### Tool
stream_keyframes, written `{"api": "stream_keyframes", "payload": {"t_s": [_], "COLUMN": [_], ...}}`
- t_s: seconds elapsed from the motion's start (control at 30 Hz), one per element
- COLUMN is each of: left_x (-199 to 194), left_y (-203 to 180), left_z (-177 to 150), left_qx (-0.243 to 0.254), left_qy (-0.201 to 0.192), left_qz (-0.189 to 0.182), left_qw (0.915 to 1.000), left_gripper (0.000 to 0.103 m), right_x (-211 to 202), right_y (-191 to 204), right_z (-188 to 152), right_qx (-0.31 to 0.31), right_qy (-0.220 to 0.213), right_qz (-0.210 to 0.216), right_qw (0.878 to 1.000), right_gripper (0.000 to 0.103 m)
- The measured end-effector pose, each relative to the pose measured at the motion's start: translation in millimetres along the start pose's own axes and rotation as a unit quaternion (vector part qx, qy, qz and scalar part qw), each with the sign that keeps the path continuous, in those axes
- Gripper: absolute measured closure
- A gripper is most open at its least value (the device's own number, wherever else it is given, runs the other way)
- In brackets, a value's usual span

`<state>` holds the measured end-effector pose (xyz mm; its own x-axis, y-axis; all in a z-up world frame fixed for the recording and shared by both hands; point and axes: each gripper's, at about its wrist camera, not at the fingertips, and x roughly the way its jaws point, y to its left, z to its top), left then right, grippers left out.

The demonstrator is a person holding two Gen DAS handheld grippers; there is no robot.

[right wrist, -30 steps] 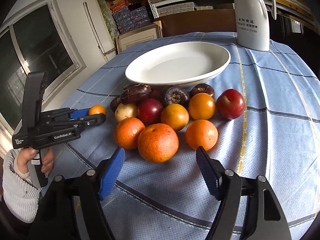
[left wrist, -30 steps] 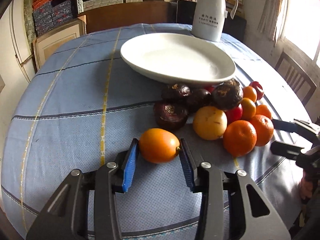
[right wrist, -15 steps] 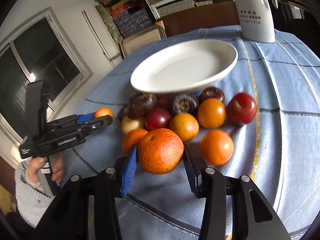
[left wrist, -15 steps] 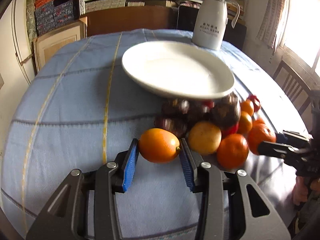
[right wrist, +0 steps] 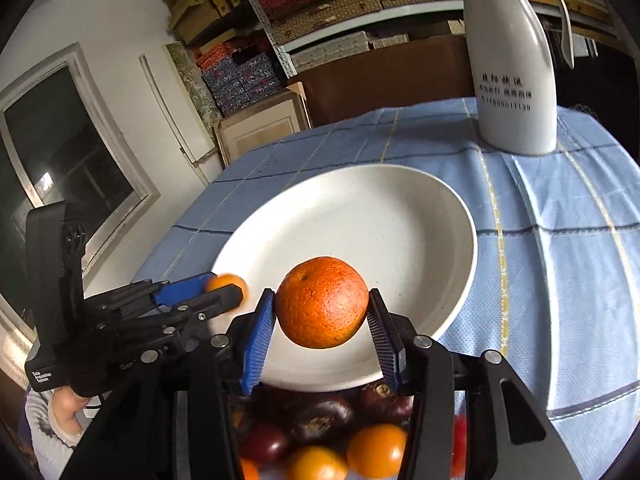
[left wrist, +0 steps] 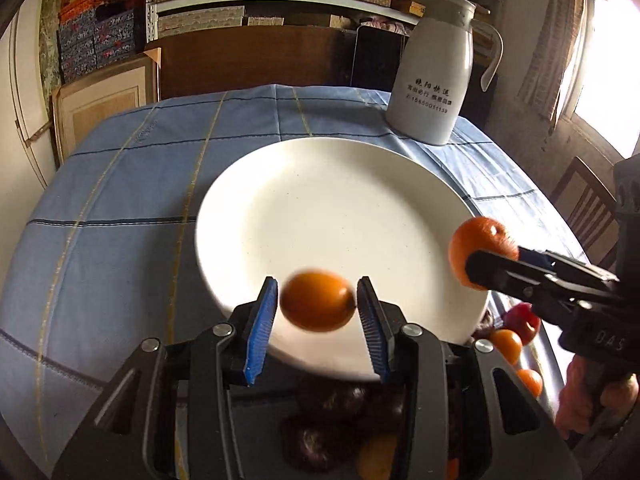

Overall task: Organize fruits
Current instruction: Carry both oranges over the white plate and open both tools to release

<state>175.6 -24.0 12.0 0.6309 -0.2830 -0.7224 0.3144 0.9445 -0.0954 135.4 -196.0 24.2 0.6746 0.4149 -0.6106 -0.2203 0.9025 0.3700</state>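
Two fruits hang over the near part of the wide white ceramic plate [left wrist: 336, 220], one in each tool. Nearest of all, below both grippers, the loose heap of dark purple and orange fruits [right wrist: 320, 432] lies on the blue checked tablecloth [left wrist: 120, 208], just short of the plate's near rim. In the left-wrist view the left gripper [left wrist: 316, 312] has a smooth oval orange fruit [left wrist: 317, 301] between its blue pads; its jaws are opening, a thin gap shows on the left side, and the fruit is blurred, so I judge it is being let go rather than clamped. The right gripper [right wrist: 322, 320] has its jaws opening too, yet its pads appear pressed on both flanks of the round, pitted orange [right wrist: 322, 302], held above the plate's near edge. Farther off stands the tall white jug with printed lettering [right wrist: 512, 64], near the far right of the table. The risk, as I judge it, is height and place: the oval fruit may bounce or roll off the low near rim onto the heap. The orange, hanging so close to the edge, could land on the rim and tip out. Both tools working close together could also knock one another.
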Motion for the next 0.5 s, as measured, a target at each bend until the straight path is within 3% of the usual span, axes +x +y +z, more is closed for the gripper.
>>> {"api": "stream_keyframes", "payload": {"t_s": [0.03, 0.1, 0.27, 0.5], "left_x": [5, 9, -4, -19], "left_y": [1, 2, 9, 37], "left_z": [-1, -5, -9, -18], "left_qx": [0.0, 0.01, 0.01, -0.04], "left_qy": [0.003, 0.007, -0.015, -0.033], "left_qz": [-0.004, -0.001, 0.019, 0.032], "left_qw": [1.0, 0.9999, 0.9996, 0.9981], "left_gripper": [0.051, 0.048, 0.028, 0.024], "right_x": [4, 2, -13, -16], "right_y": [-3, -3, -2, -32], "right_z": [-1, -2, -2, -3], "right_qx": [-0.003, -0.008, -0.014, 0.033], "right_qy": [0.009, 0.005, -0.029, -0.042], "right_qz": [-0.005, -0.011, -0.013, -0.03], "right_qw": [1.0, 1.0, 0.999, 0.998], "right_gripper": [0.053, 0.047, 0.036, 0.034]}}
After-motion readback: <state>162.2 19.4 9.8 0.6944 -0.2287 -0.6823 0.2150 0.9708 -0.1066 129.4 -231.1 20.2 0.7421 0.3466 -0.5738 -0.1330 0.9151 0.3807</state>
